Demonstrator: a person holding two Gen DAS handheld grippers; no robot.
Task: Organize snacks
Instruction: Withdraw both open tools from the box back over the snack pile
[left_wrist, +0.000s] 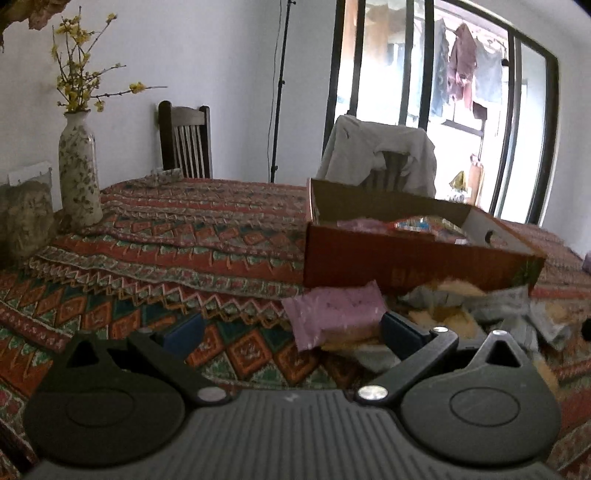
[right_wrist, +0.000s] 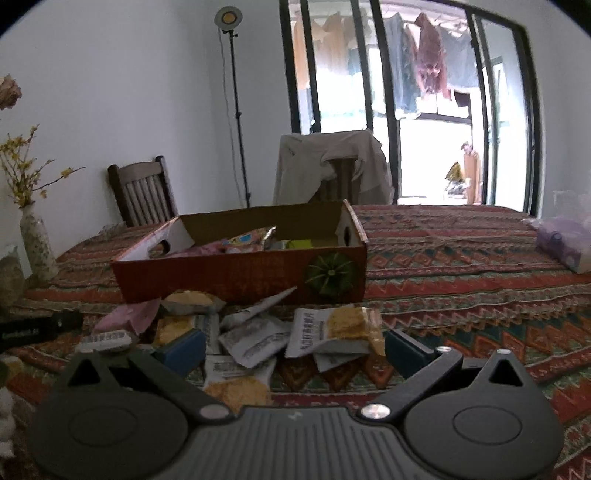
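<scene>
Overexposed daylight through the glass doors, dim soft-focus foreground, fisheye-curved dark corners

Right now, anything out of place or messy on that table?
Yes. Snack packets lie in a loose, overlapping heap on the tablecloth in front of the cardboard box, not in it. A pink packet lies at the heap's edge. Both grippers are open; nothing looks spilled or torn.

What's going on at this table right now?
A person with two handheld grippers is sorting snack packets into the cardboard box on the patterned tablecloth. Some packets already lie in the box; a loose pile sits on the cloth in front of it. Both grippers are open and hold nothing: the left gripper is near a pink packet, and the right gripper is over the pile.
</scene>
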